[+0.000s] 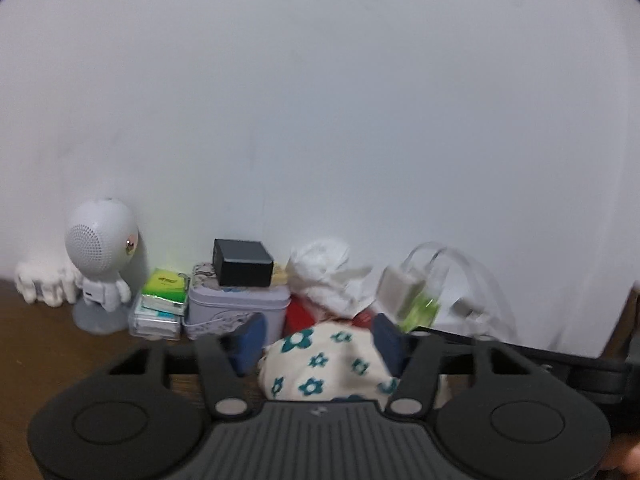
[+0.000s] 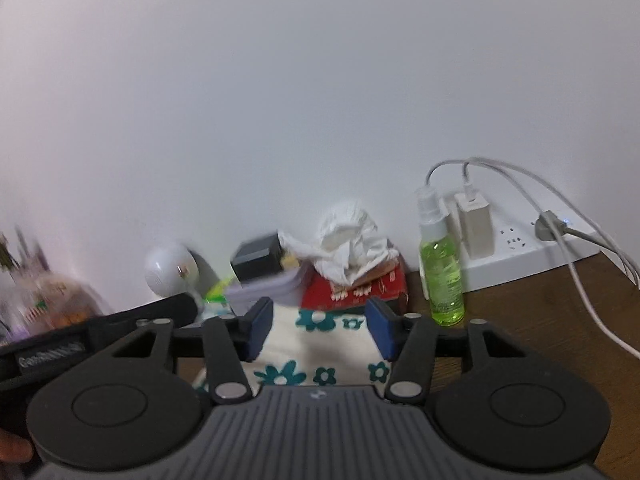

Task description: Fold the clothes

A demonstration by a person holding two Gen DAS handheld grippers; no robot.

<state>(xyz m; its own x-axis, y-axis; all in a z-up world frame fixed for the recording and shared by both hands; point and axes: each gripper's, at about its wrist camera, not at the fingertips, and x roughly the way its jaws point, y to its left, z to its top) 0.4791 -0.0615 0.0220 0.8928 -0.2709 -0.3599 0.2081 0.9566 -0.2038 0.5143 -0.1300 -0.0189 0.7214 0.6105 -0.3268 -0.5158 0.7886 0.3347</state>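
A cream cloth with teal flowers [image 1: 320, 364] is bunched between the blue pads of my left gripper [image 1: 320, 340], which touch it on both sides. In the right wrist view the same cloth [image 2: 320, 344] fills the gap of my right gripper [image 2: 318, 328], its pads closed against the fabric's sides. Both grippers hold the cloth low over the brown wooden table [image 2: 540, 320], side by side. The left gripper's black body [image 2: 100, 336] shows at the left of the right wrist view. The cloth's lower part is hidden under the gripper bodies.
Along the white wall stand a white robot-shaped speaker [image 1: 100, 248], tissue packs [image 1: 160, 300], a lavender tin [image 1: 236, 308] with a black box [image 1: 244, 262] on it, a red tissue box [image 2: 356, 286], a green spray bottle [image 2: 440, 272] and a power strip [image 2: 520, 248] with cables.
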